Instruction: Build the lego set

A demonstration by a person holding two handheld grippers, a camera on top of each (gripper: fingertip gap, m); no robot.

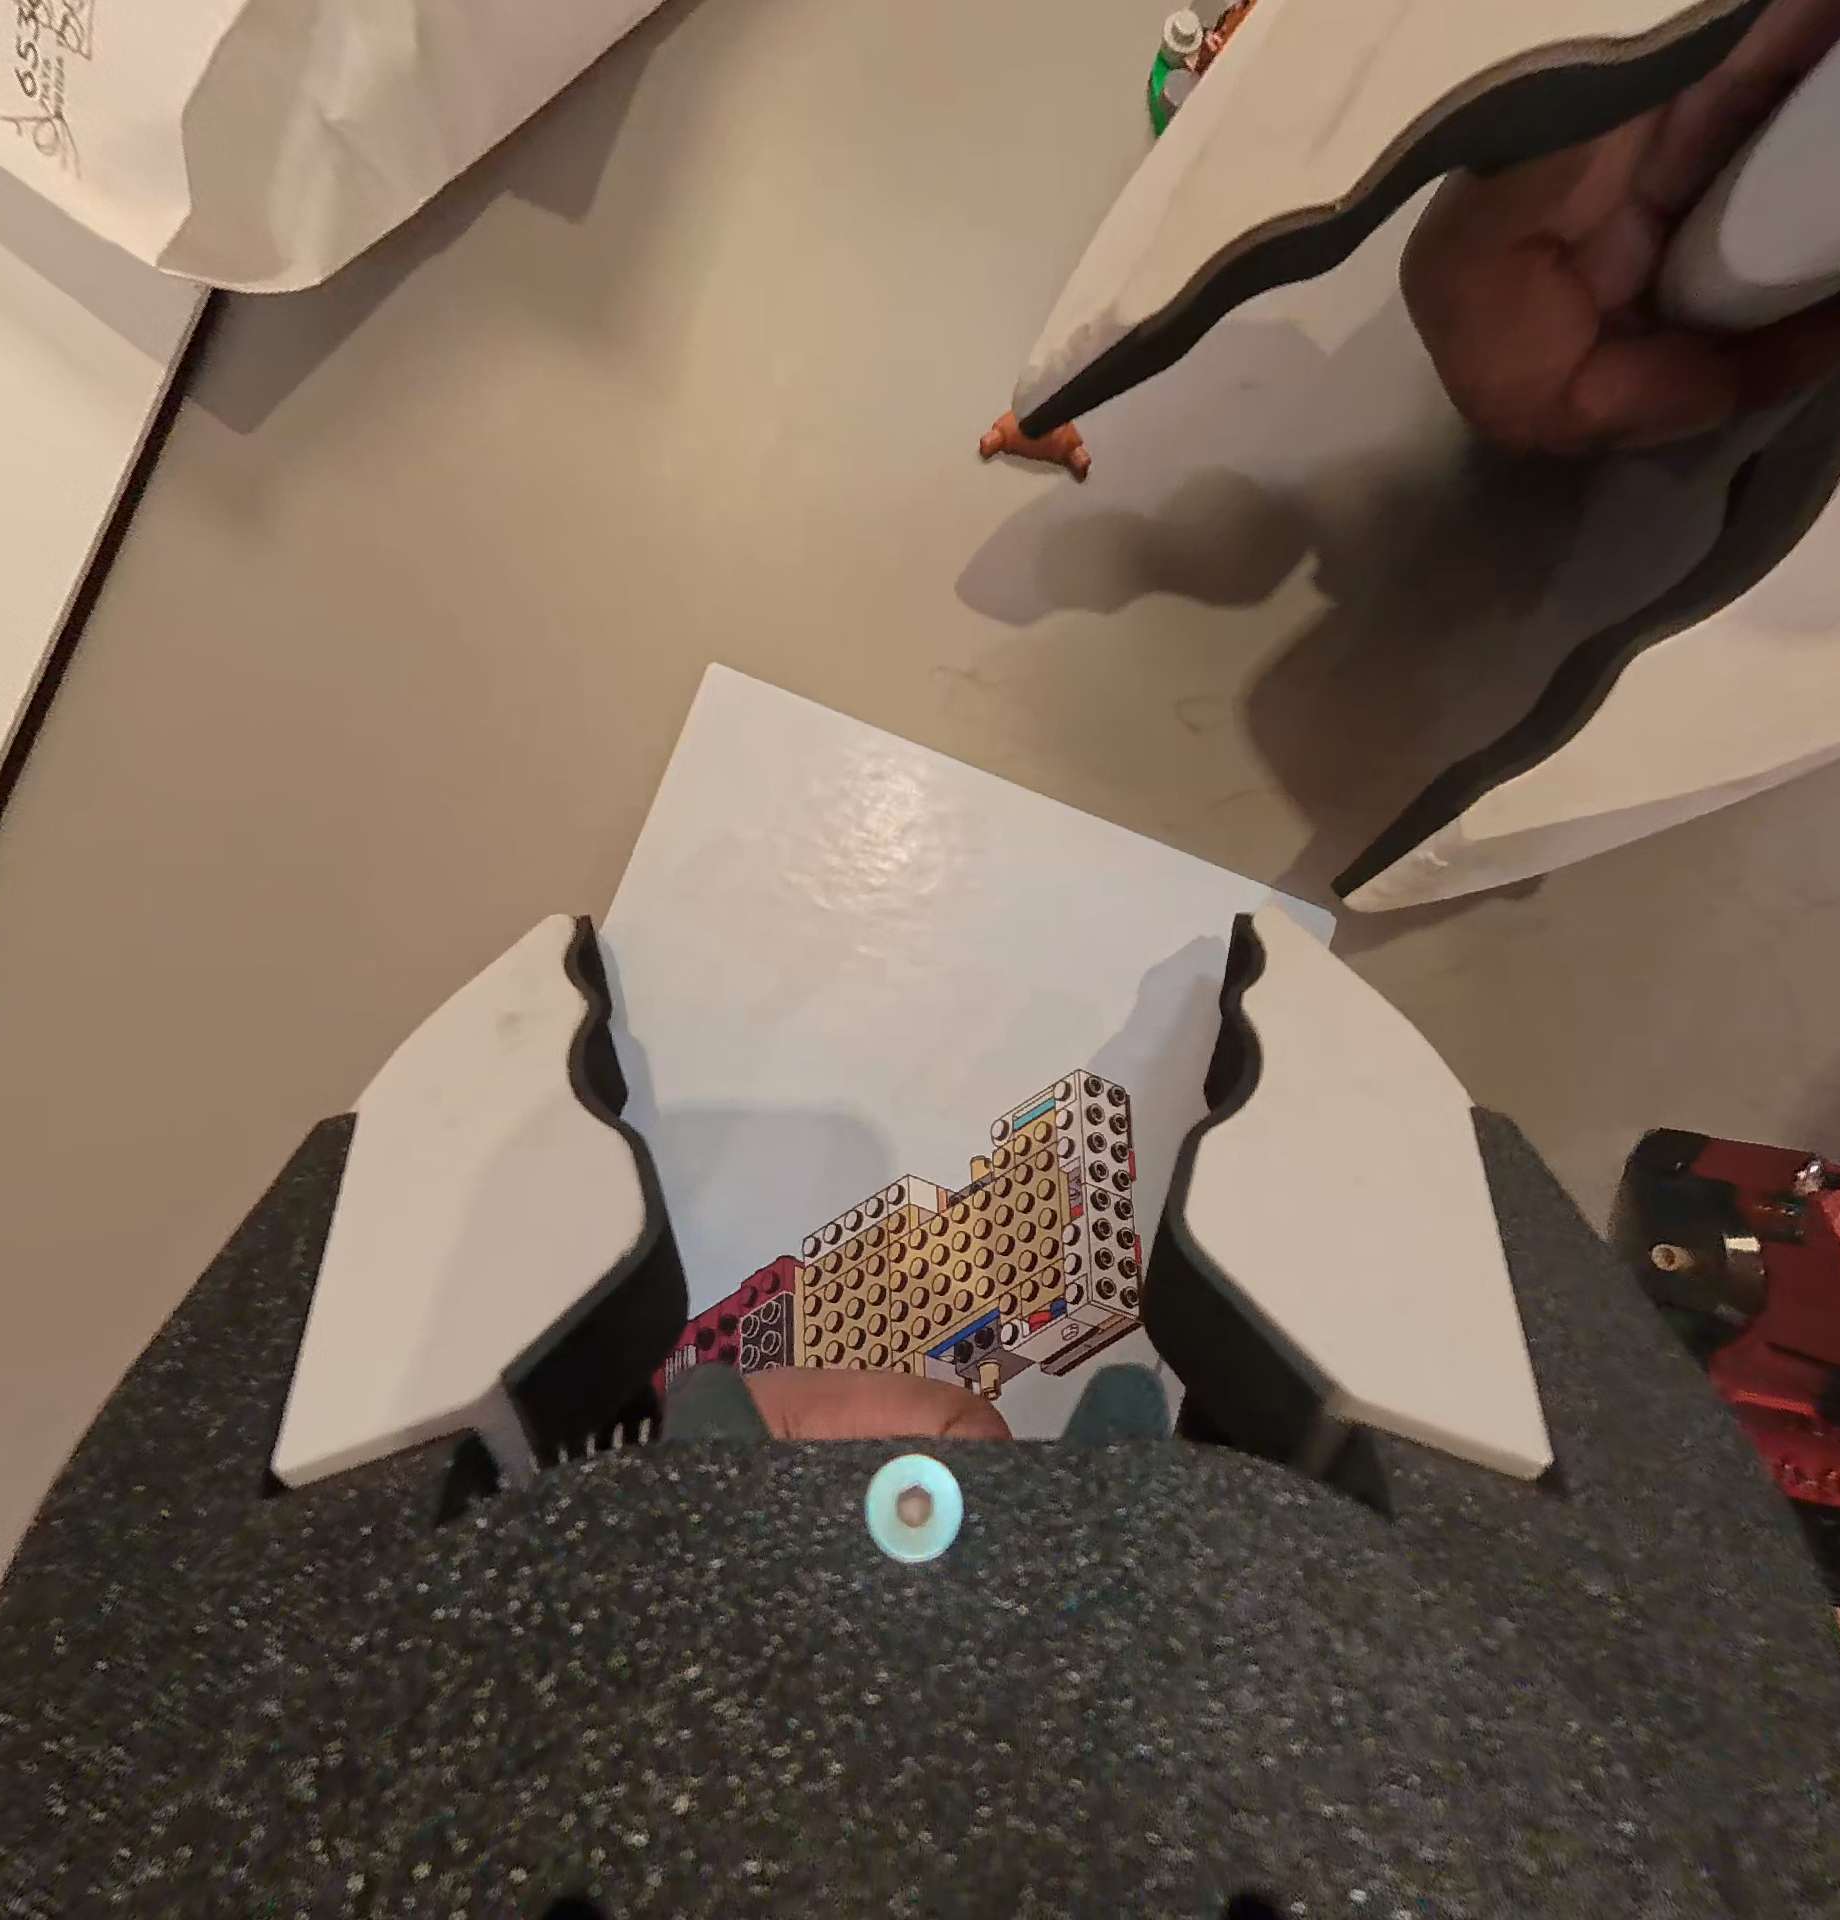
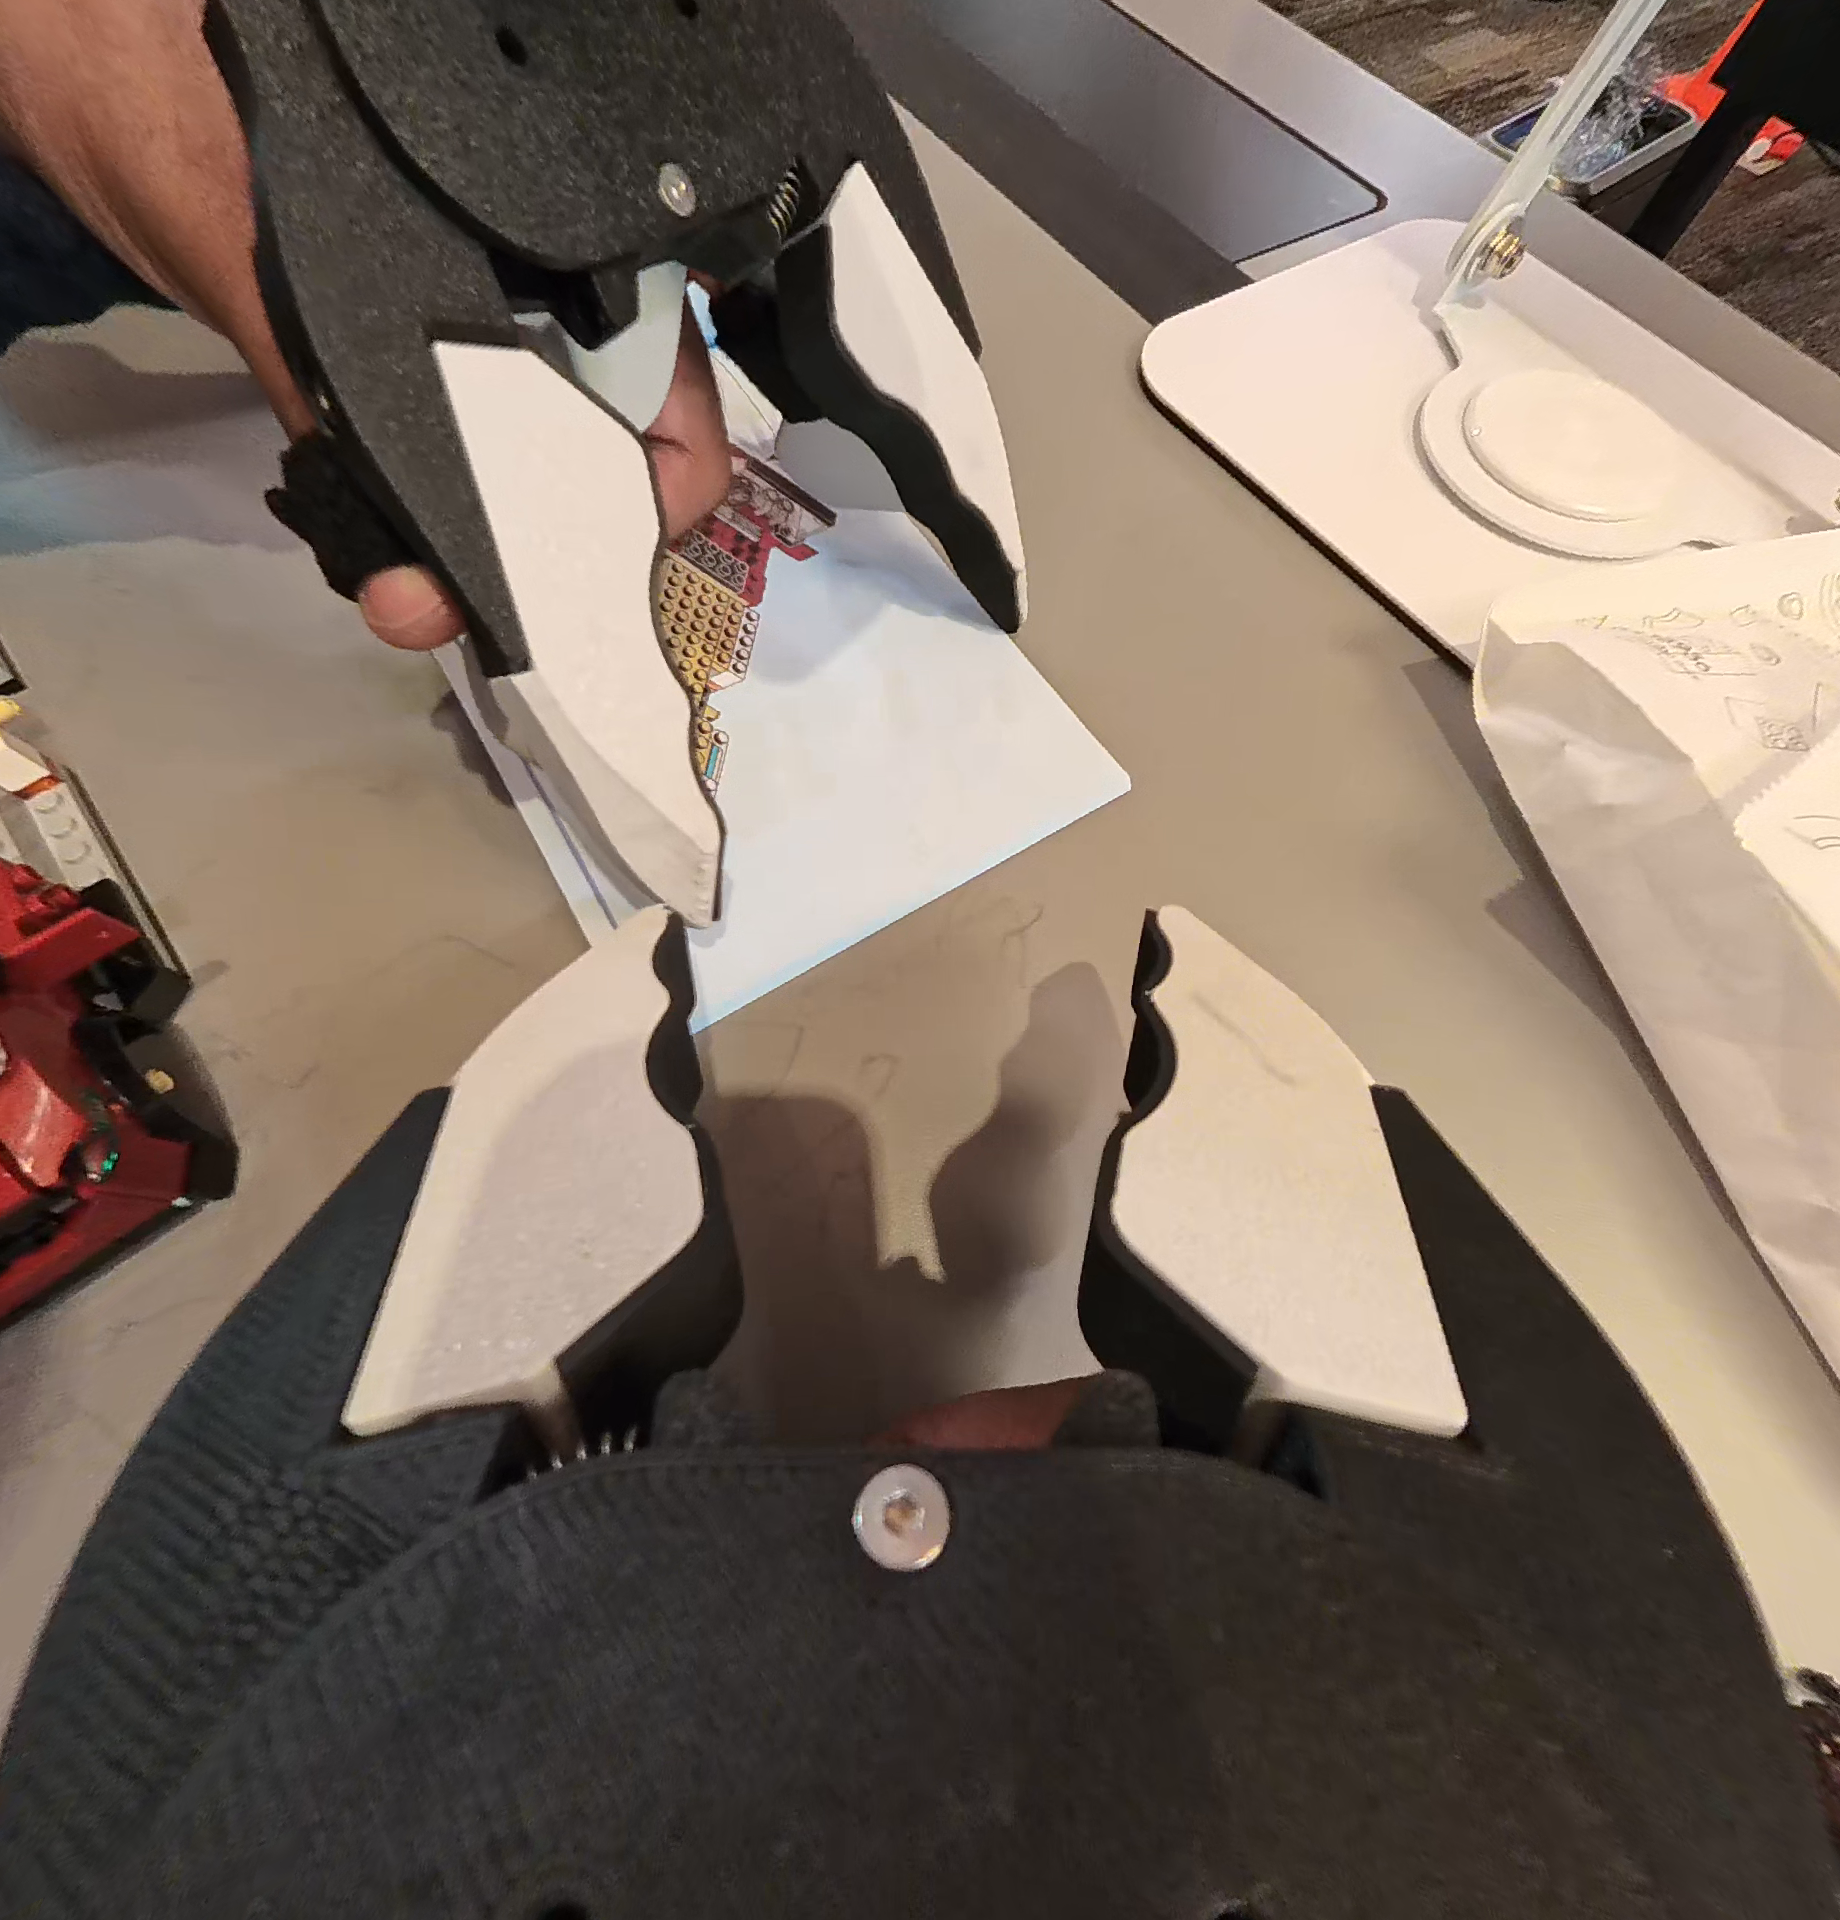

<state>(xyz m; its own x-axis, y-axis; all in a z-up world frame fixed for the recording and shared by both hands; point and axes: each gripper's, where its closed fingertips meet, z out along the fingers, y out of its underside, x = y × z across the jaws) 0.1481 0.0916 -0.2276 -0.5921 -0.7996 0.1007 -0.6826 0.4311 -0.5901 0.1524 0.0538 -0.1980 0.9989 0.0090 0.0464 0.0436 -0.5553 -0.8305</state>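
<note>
Here the left hand-held gripper (image 1: pixel 911 935) hangs with its jaws spread wide and nothing between them, above a glossy white instruction booklet (image 1: pixel 895 914) printed with a picture of a tan, white and red brick model, which lies flat on the grey bench (image 1: pixel 480 623). The right hand-held gripper (image 2: pixel 911 930) also stands wide and bare over the bench just beside the booklet's near corner. In the left wrist view one of its fingertips (image 1: pixel 1035 416) sits by a small brown brick piece (image 1: pixel 1030 447), though whether they touch I cannot tell. A red and black brick model (image 2: pixel 43 1122) stands at the bench's left side, a crumpled white paper bag (image 2: pixel 1674 779) at the right, and behind it a white flat stand base (image 2: pixel 1363 395).
</note>
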